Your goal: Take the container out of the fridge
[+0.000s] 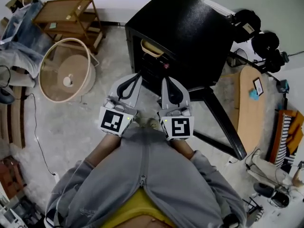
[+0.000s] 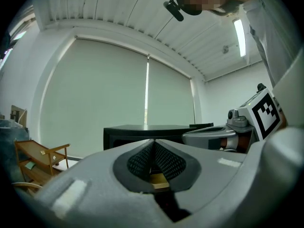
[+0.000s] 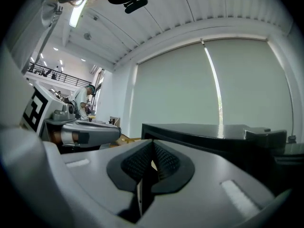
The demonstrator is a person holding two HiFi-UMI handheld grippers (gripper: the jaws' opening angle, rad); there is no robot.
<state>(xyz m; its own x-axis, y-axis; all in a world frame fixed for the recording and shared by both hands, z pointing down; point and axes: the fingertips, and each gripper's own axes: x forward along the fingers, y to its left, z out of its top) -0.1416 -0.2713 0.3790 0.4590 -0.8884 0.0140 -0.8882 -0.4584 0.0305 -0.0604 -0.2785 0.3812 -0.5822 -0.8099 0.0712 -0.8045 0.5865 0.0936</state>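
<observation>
left claw: jaws closed together, nothing between them; confirmed in the left gripper view. right claw: pads meet at the tips, nothing gripped; confirmed in the right gripper view. both claws are held side by side, close together, pointing at the open front of the black fridge, tips just short of the opening. container: pale rim visible inside the fridge, upper part of the compartment, not touched by either claw. fridge door: swung open to the right. fridge stands on the floor. round basket and wooden rack stand well apart to the left.
</observation>
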